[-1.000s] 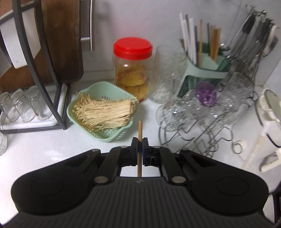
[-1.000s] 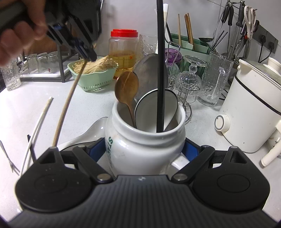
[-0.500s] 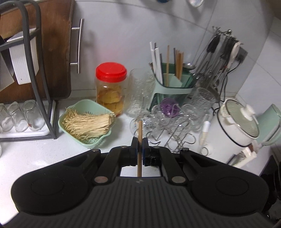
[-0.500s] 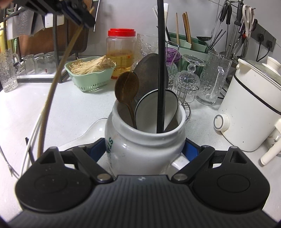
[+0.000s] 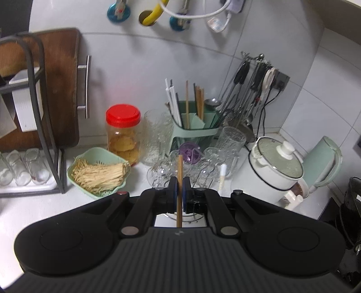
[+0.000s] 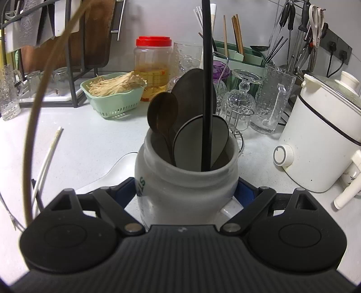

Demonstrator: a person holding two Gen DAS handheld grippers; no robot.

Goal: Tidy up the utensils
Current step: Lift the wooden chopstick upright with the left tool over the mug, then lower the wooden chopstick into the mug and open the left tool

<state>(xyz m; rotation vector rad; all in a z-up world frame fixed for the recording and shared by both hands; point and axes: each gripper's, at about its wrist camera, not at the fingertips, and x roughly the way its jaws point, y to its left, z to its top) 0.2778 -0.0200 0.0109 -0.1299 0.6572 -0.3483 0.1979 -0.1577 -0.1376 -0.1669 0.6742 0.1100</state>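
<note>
The left gripper (image 5: 179,191) is pinching a chopstick (image 5: 179,178) that is standing up and down. The green holder (image 5: 195,128) is sitting ahead, far back by the wall. The right gripper (image 6: 187,191) is hugging the jar (image 6: 187,189).

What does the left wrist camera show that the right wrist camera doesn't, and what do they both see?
Only the left wrist view shows the left gripper shut on a wooden chopstick, plus the pipes and cable on the wall.

Only the right wrist view shows the right gripper clamped on the white jar holding spoons, and the white chopsticks lying on the counter.

Both show the red-lidded jar, the green basket, the green chopstick holder and the white cooker.
</note>
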